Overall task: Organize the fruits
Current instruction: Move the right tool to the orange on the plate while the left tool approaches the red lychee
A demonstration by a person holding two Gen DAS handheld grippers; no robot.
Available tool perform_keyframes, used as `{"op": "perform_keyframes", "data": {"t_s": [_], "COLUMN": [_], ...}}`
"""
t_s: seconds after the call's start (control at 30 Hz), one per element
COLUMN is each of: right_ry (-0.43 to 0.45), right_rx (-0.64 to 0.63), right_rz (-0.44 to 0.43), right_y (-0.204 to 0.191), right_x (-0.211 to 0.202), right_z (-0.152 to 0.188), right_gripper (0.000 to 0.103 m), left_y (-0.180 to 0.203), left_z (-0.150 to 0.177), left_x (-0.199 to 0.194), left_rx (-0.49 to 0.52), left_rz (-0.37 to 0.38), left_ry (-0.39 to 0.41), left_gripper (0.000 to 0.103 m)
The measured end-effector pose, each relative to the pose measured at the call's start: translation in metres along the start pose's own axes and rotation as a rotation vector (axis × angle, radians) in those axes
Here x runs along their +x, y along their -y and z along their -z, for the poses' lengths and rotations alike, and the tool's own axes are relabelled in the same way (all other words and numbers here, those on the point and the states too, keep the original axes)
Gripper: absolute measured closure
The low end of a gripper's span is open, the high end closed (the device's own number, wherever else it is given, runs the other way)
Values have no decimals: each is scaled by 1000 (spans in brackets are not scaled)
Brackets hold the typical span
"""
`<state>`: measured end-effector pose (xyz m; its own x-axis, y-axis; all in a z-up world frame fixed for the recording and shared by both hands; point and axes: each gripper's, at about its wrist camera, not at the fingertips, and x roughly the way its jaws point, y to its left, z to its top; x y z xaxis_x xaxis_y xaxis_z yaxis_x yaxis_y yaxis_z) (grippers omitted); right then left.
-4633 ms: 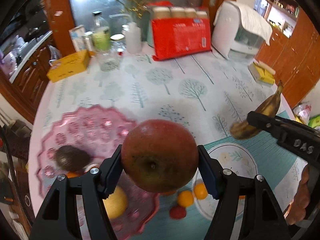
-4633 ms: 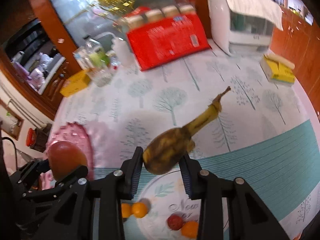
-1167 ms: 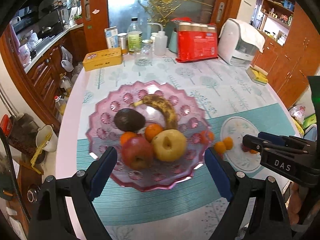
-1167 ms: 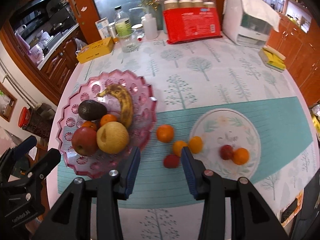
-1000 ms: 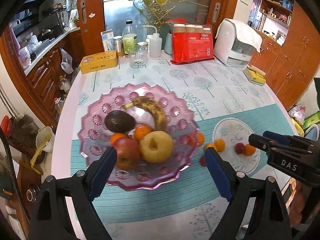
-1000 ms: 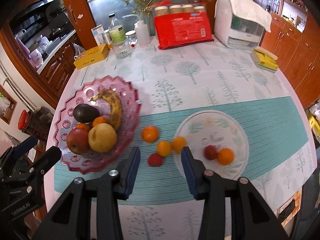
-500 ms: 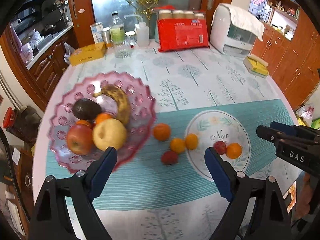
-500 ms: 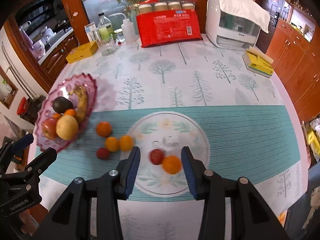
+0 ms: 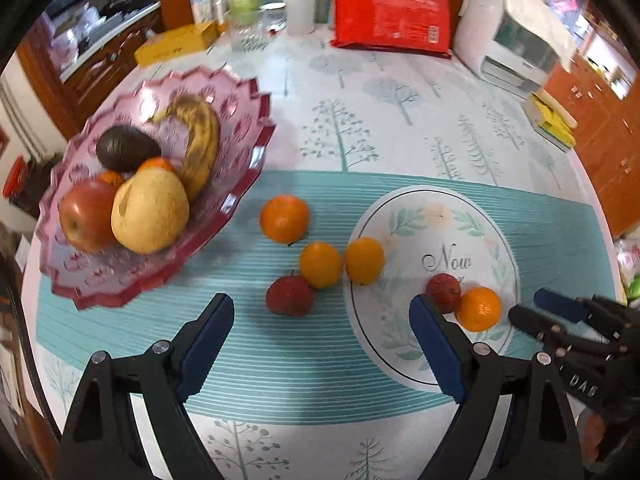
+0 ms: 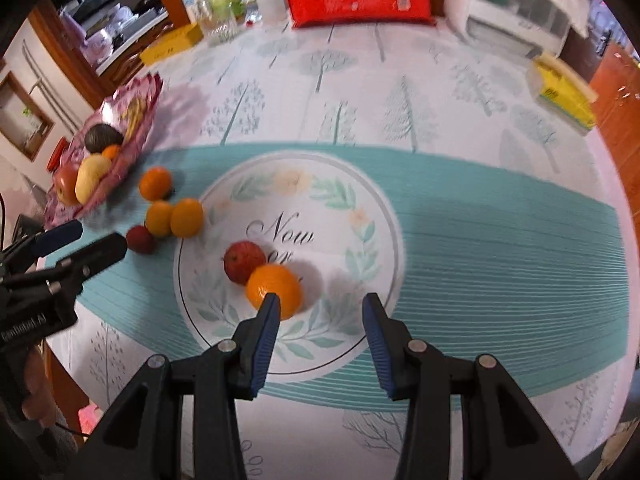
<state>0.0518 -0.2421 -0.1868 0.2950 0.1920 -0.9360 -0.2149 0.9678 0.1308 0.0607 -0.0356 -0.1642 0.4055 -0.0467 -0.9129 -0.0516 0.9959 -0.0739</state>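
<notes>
A pink scalloped bowl [image 9: 240,184] at the left holds an apple [image 9: 86,216], a pear [image 9: 150,216], a banana [image 9: 202,140], an avocado [image 9: 126,148] and small oranges. Three oranges [image 9: 284,218] and a small red fruit [image 9: 290,295] lie loose on the teal mat. My left gripper [image 9: 320,312] hangs open above them, empty. The white plate [image 10: 340,220] carries a red fruit [image 10: 244,261] and an orange [image 10: 274,290]. My right gripper [image 10: 321,304] is open and empty over the plate's near half, its left finger just in front of that orange.
Along the table's far side stand a red package [image 9: 392,26], a white appliance [image 9: 516,48], bottles [image 9: 244,4] and a yellow box [image 9: 176,42]. A yellow pack [image 10: 564,94] lies near the right edge. The table's near edge runs just below both grippers.
The apple and banana that the grippers held earlier now lie in the pink bowl. Over the last second both grippers moved right and lower, from the bowl towards the loose fruit and plate.
</notes>
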Motion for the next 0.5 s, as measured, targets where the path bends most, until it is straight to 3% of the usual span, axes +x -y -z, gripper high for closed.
{"op": "perform_keyframes", "data": {"t_s": [0.3,0.5], "right_ry": [-23,-51], "right_rx": [-141,-184], "right_rz": [-66,-104], "right_y": [-19,-27], "right_x": [19,34], "right_z": [-5,-7], "right_gripper": [60,60], "left_y": [-21,-29], "left_z": [9,14], "left_x": [14,25], "left_rx": [-118,-144], "left_rz": [-4,-22], "left_ry": [-28,-23], "left_gripper": [14,15]}}
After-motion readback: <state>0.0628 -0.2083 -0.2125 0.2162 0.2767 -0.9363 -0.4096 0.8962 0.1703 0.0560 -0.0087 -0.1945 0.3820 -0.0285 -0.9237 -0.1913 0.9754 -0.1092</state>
